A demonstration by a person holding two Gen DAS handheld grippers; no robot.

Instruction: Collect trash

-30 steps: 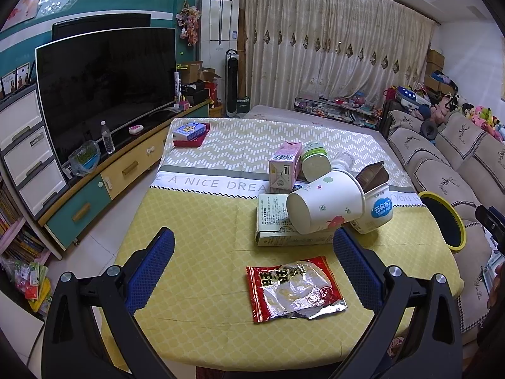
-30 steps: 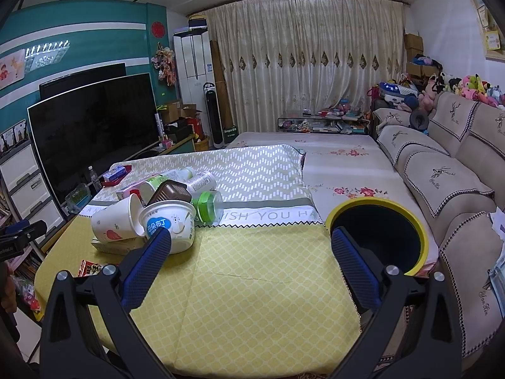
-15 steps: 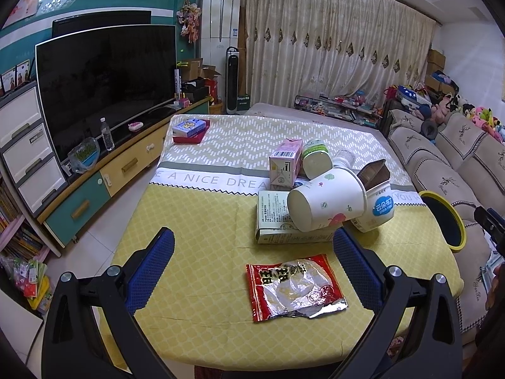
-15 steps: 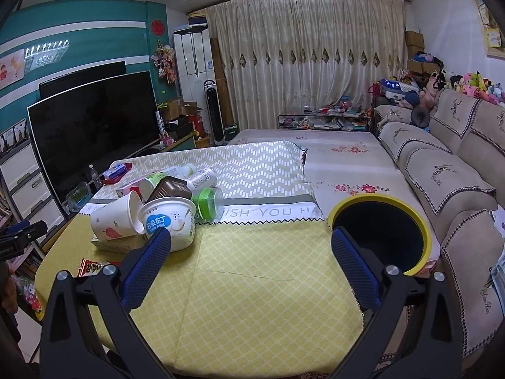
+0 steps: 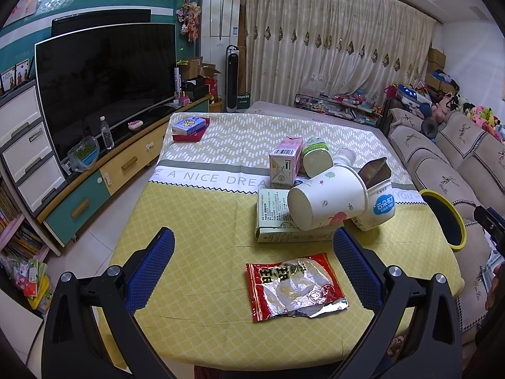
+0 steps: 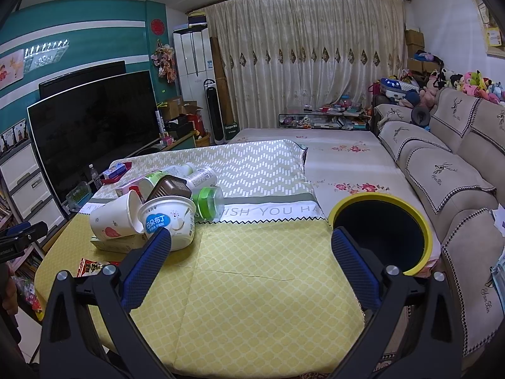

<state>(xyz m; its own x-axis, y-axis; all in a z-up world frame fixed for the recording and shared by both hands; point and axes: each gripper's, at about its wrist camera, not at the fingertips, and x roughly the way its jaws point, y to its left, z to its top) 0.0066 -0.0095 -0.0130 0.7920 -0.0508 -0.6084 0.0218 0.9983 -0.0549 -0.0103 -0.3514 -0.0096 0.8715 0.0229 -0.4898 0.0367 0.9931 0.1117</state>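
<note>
Both tools are held with fingers wide apart and nothing between them. Left tool (image 5: 252, 246) hovers above the near edge of the tabletop (image 5: 195, 221), and the red wrapper (image 5: 295, 285) lies flat just ahead, between its blue pads. Compared with the earlier frames, hardly any change is seen: the view is shifted only slightly, and no trash has been moved.

Beyond the wrapper a heap of trash is gathered: a flat box (image 5: 274, 218) with a paper cup (image 5: 328, 200) tipped on its side over it, a white tub (image 5: 380, 210) with a blue label in Chinese characters beside the cup, a pink carton (image 5: 284, 162), and a green-capped bottle (image 5: 314, 158). On the cloth "A NICE DREA" can be read before the heap hides the rest.

Right tool (image 6: 251, 246) is held over the bare yellow cloth, its left pad just in front of the tub (image 6: 169, 222). The yellow-rimmed bin (image 6: 423, 237) stands at the tabletop's right edge, beside the sofa (image 6: 457, 189). "WISH YOU HA" is printed on the white band here. A television (image 5: 104, 85) stands at the left.
</note>
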